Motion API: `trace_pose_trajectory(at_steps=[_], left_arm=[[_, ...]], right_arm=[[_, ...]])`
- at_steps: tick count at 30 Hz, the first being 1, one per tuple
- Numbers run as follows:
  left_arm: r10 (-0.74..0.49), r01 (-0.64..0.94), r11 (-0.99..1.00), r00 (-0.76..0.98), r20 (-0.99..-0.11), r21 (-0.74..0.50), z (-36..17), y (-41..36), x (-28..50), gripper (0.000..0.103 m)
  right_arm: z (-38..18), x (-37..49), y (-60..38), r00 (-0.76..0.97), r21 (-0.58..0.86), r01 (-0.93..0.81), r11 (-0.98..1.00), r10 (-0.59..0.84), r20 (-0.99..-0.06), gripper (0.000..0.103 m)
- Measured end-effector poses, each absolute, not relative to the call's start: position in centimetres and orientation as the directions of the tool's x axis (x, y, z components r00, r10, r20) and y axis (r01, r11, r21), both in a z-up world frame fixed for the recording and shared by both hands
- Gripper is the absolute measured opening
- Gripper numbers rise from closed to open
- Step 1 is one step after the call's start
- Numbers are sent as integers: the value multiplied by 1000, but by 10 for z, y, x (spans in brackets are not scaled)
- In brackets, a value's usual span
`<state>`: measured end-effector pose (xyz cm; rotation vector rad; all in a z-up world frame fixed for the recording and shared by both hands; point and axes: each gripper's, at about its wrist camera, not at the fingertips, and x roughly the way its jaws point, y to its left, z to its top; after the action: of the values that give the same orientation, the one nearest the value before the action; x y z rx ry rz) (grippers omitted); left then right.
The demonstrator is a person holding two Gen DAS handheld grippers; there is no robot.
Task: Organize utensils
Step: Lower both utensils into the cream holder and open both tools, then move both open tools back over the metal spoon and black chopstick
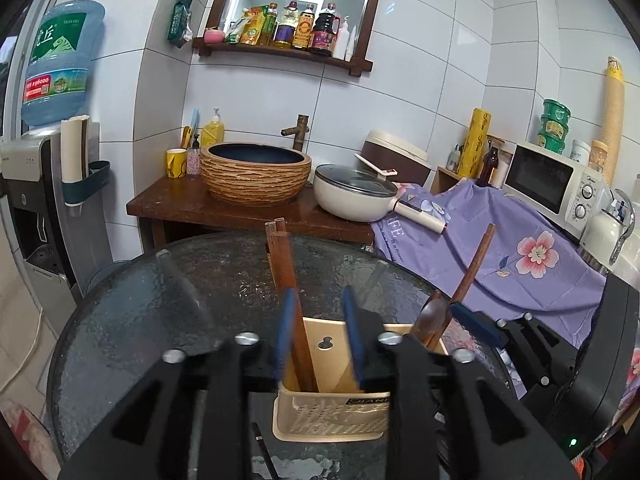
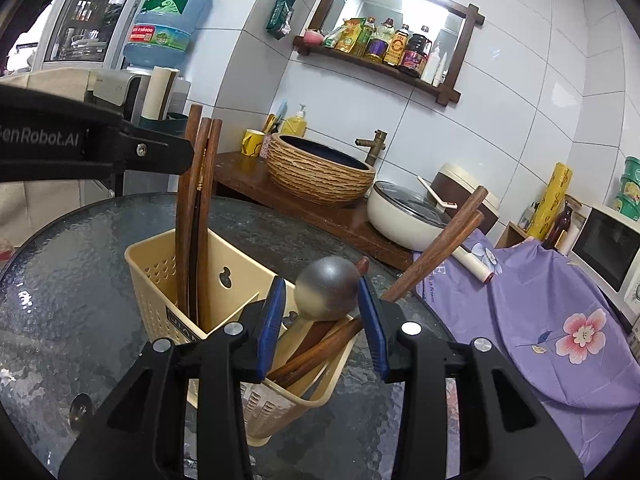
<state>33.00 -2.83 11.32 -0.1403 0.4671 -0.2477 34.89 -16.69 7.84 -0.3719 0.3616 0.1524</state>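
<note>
Both compartments of the beige utensil caddy point(image 2: 168, 276) on the round glass bench point(image 2: 80, 264) are already loaded, so the coming move looks like a clean withdrawal, and that turns on how each gripper sits around its load.

The left gripper point(image 1: 318, 332) is over the left compartment with its jaws parted. The wooden chopsticks point(image 1: 288, 280) stand nearly upright between them, hard against the left blue pad point(image 1: 285, 332) and clear of the right one. Whether that left pad still presses them cannot be told, but with one side free they read as released. Their long axis runs up and slightly away from the gripper, so backing straight off along its own line should clear them; a sideways drift to the left would tip them.

The right gripper point(image 2: 322, 320) is over the right compartment, jaws also parted. The steel spoon point(image 2: 326, 294) stands bowl-up between the pads with a gap on each side, so it is let go. The wooden handles point(image 2: 436, 240) beside it lean up and to the right of this gripper, past its right pad, and that is the side to mind when lifting away.
</note>
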Motion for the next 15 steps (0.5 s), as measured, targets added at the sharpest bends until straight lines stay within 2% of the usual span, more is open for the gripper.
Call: trace_pose_trajectory(at_steps=[1, 2, 4, 5, 7, 9, 12, 15], left_arm=[[-271, 206, 959, 867, -418, -194, 114, -26, 326, 42], [-273, 208, 958, 870, -411, -195, 116, -25, 322, 45], [-257, 195, 962, 885, -389, -192, 118, -16, 308, 64], [-248, 186, 963, 890, -383, -193, 118, -12, 304, 68], [-226, 160, 967, 895, -384, -197, 115, -1, 292, 83], [-196, 128, 974, 889, -414, -185, 105, 8, 280, 86], [-154, 102, 986, 864, -479, -134, 82, 12, 266, 87], [-113, 73, 993, 830, -546, -94, 50, 13, 251, 87]], right_arm=[[80, 345, -168, 928, -319, -209, 924, 85, -362, 60], [83, 343, -170, 932, -313, -207, 927, 89, -353, 62], [87, 336, -174, 936, -297, -208, 932, 101, -338, 62], [89, 333, -175, 936, -289, -211, 934, 108, -335, 62], [90, 320, -178, 937, -271, -218, 938, 123, -326, 63], [89, 308, -180, 937, -259, -220, 940, 129, -326, 64], [83, 294, -184, 925, -216, -225, 950, 139, -353, 76], [70, 283, -185, 901, -164, -240, 957, 157, -405, 76]])
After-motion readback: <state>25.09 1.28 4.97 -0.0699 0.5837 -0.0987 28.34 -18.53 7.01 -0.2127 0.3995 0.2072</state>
